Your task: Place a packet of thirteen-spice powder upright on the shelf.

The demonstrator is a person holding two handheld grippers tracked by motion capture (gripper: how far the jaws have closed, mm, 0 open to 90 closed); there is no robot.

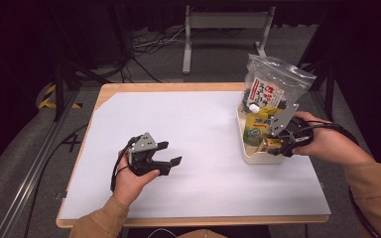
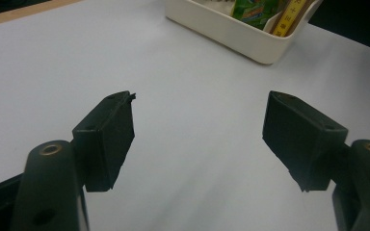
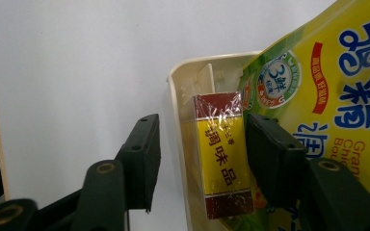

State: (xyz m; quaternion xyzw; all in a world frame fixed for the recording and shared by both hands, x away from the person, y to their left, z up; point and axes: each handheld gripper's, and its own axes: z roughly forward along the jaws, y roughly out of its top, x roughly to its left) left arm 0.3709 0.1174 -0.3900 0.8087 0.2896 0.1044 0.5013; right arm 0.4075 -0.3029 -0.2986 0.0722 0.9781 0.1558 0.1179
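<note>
Right gripper [image 3: 200, 144] jaws apart astride the yellow-and-maroon wrapped carton [image 3: 221, 154] inside the cream plastic bin [image 3: 178, 96], gripping nothing, left gripper [image 2: 200, 139] wide open and empty, well apart from the bin.

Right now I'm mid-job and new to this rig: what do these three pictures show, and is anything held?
A person holds a two-jaw tool in each hand. One picture looks down on the white table; the other two come from cameras riding on each tool. The left gripper hovers above bare table with its jaws open and nothing between them. The right gripper is at the cream bin, which holds a yellow-green pouch, a clear bag and a small yellow-and-red box. Its jaws stand open on either side of the box and the bin's wall; they don't appear to clamp it.
</note>
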